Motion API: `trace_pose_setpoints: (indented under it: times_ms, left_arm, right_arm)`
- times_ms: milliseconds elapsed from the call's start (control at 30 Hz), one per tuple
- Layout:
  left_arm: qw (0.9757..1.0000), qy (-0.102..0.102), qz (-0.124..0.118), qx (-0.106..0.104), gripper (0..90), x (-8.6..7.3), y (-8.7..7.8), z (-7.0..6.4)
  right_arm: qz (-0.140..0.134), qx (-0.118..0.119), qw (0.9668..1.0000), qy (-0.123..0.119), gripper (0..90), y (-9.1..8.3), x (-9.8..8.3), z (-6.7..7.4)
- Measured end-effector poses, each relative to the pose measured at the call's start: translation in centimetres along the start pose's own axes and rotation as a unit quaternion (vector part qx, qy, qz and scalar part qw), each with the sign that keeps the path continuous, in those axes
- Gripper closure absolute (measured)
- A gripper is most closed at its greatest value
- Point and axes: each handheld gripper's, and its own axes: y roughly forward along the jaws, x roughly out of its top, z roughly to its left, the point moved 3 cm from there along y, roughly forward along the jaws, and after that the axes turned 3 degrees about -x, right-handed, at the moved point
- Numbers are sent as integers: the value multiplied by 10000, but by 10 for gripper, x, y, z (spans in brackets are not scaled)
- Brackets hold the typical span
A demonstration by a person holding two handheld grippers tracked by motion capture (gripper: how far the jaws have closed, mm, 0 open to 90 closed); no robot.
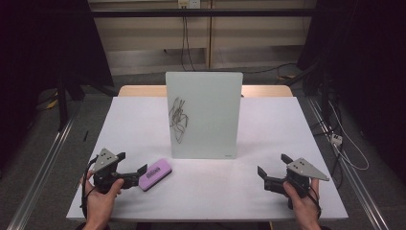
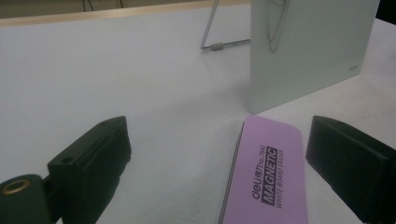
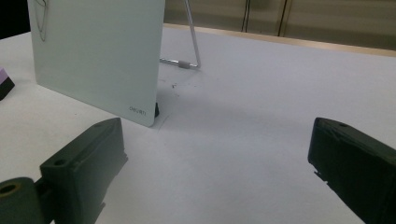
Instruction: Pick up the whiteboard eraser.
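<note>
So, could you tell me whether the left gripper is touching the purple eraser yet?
Apart. The left gripper view shows the left gripper open, white table visible between each jaw and the purple eraser.

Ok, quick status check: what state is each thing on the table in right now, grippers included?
Whiteboard: upright on its wire stand, black scribble on its left half, not wiped.
Eraser: lying flat on the table, label up, between the left gripper's open jaws, not gripped.
Left gripper: open, around the eraser.
Right gripper: open, holding nothing, low over bare table.
</note>
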Motion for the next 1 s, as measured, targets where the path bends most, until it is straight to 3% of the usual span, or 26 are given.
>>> trace_pose_setpoints:
  times_ms: [67, 300, 400, 433, 533, 700, 800, 833, 933, 1000]
  left_arm:
    - [9999, 31, 101, -9, 73, 2, 1, 2]
    - [9999, 84, 67, 20, 74, 10, -1, 7]
    - [9997, 132, 152, -102, 74, 12, 0, 7]
    - [9991, 186, 304, -233, 74, 12, 2, 7]
    - [9991, 123, 330, -220, 74, 13, 4, 8]
    - [9978, 117, 481, -438, 73, 19, 4, 8]
    - [9973, 208, 602, -375, 75, 26, 5, 8]
    - [9951, 278, 823, -469, 78, 30, 5, 8]
    - [9939, 380, 969, -377, 77, 34, 6, 9]
    - [9932, 427, 952, -510, 77, 38, 9, 8]
  right_arm:
    - [6, -6, 10000, 14, 37, 1, 0, 0]
    - [6, -21, 10000, 8, 38, 2, 0, -1]
    - [29, -18, 10000, 17, 38, 2, 0, 0]
    - [30, -12, 10000, 8, 38, 2, 0, 0]
    - [31, 10, 10000, -16, 38, 3, 0, 0]
    - [47, 22, 10000, 9, 38, 4, 0, 0]
    - [69, 36, 10000, 6, 39, 4, 0, 1]
    - [75, 38, 10000, 10, 39, 4, 0, 1]
    - [76, 65, 10000, -4, 37, 4, 0, 2]
    - [85, 73, 9999, 26, 37, 4, 0, 1]
